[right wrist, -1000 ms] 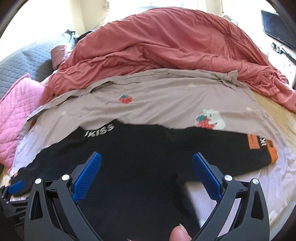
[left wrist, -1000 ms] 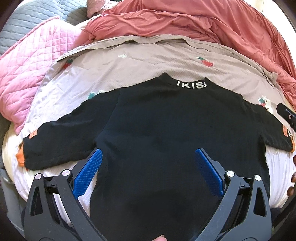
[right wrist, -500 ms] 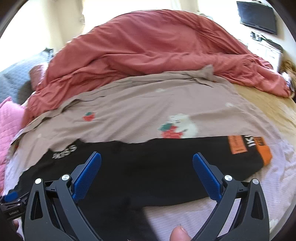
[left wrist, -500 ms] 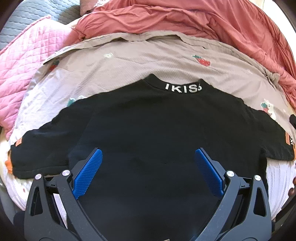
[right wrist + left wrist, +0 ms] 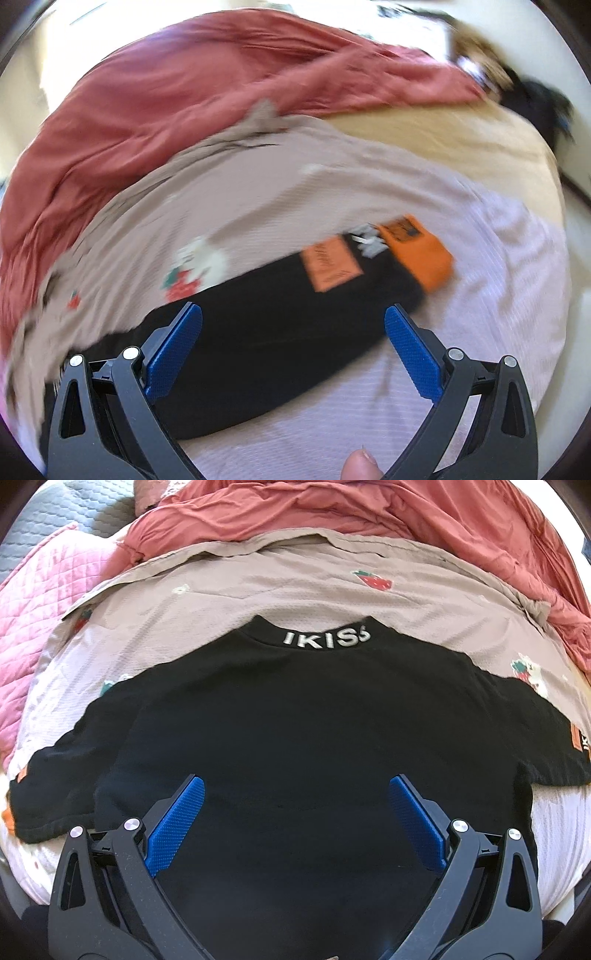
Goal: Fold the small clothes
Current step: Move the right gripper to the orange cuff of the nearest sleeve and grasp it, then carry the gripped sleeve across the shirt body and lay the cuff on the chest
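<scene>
A small black sweatshirt [image 5: 295,716] lies flat and spread out on the bed, its collar with white lettering [image 5: 327,638] at the far side and both sleeves stretched sideways. My left gripper [image 5: 295,794] hovers open over the lower body of the garment, nothing between its blue pads. In the blurred right wrist view, the right sleeve [image 5: 280,314] runs out to an orange cuff [image 5: 424,254] with an orange patch [image 5: 330,264]. My right gripper [image 5: 293,321] stands open above that sleeve, holding nothing.
Under the sweatshirt is a beige sheet with strawberry prints [image 5: 369,594]. A rumpled red duvet [image 5: 369,513] is heaped behind, and a pink quilt [image 5: 37,602] lies at the left. A fingertip [image 5: 360,467] shows at the bottom edge. A tan mattress area [image 5: 461,147] lies right.
The left gripper shifted right, so it sits more centred over the garment's body. The right gripper swung right along the sleeve toward the orange cuff, blurring its view.
</scene>
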Motion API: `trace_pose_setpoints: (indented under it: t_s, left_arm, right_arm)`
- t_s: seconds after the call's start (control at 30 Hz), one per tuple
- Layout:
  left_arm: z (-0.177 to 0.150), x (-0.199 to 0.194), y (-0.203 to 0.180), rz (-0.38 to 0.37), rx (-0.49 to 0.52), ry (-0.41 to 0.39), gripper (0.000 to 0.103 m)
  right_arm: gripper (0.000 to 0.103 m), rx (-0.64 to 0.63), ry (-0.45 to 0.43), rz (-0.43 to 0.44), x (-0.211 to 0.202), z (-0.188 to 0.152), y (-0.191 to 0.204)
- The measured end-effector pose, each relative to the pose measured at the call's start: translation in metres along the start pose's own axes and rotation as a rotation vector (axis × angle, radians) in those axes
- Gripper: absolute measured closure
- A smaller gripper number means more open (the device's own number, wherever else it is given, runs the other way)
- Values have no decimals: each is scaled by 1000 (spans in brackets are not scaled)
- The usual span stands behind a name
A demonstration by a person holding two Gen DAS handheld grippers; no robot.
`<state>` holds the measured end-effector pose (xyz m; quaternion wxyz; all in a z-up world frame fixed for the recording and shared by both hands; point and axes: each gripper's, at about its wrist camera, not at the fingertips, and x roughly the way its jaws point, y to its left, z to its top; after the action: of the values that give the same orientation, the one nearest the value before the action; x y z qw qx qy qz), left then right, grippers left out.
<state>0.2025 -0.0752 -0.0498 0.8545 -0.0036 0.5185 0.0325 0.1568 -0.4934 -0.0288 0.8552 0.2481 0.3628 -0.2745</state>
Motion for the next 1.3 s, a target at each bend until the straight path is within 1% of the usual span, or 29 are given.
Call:
trace_pose_setpoints:
  t_s: [0.03,0.13,0.2,0.23,0.27,0.3,0.37,0.4,0.5,0.57,0.63,0.67,0.7,0.73,0.77,0.8,0.83,0.87,0.9,0.93,1.03,1.07,1.13,1.27,1.3]
  left_arm:
    - [-1,2,-4,-5,9,7,9]
    - [-2,6,-15,-21,31,14,9]
    - [-2,9,-25,-33,54,17,9]
    - [-3,10,-29,-36,64,17,9]
    - [-3,12,-34,-37,73,19,9]
    - [-4,13,-37,-41,79,21,9]
    - [-6,15,-42,-45,93,26,9]
    - [-8,16,-43,-44,101,27,9]
    - [-13,19,-46,-38,115,30,9]
    - [-14,22,-45,-37,117,34,9]
    - [-16,23,-45,-45,115,34,9]
    - [-16,24,-44,-51,112,35,9]
    - [-17,24,-43,-58,108,38,9]
    - [-17,24,-42,-69,100,41,9]
    - [-17,24,-41,-75,95,42,9]
    - [-17,23,-40,-81,88,42,9]
    - [-17,21,-37,-86,79,38,9]
    - [-17,19,-36,-89,74,34,9]
    - [-17,17,-34,-93,70,29,9]
    - [-17,16,-33,-95,65,26,9]
    - [-17,8,-24,-102,46,16,9]
    - [-17,5,-19,-101,35,13,9]
    - [-16,1,-10,-96,14,9,9]
    - [-12,-10,20,-90,-58,-8,9]
    - [-11,-12,26,-90,-74,-11,9]
  right_arm:
    - [4,0,0,0,0,0,0]
    - [4,58,36,-8,8,1,-18]
    - [4,125,103,-14,23,-1,-33]
    - [4,125,103,-14,23,-1,-33]
    - [4,172,127,-12,34,0,-42]
    - [4,172,127,-12,34,0,-42]
    - [4,202,155,1,55,6,-46]
    - [5,202,155,1,55,6,-46]
    - [4,289,183,37,76,10,-56]
    - [4,318,165,51,80,13,-59]
    - [4,314,154,71,82,17,-57]
    - [8,317,145,85,83,19,-57]
    - [23,326,136,94,85,21,-58]
    - [32,338,127,96,85,22,-61]
    - [47,359,116,83,84,23,-65]
    - [57,374,111,88,84,24,-69]
    - [64,393,108,102,83,24,-73]
    - [78,412,102,119,81,25,-77]
    - [85,420,96,127,82,27,-79]
    - [85,422,89,146,80,28,-78]
    - [86,369,42,197,66,34,-65]
    - [87,325,18,235,57,38,-54]
    - [87,263,-12,283,46,42,-36]
    - [87,78,-64,426,9,40,23]
    - [87,-7,-84,494,-9,33,52]
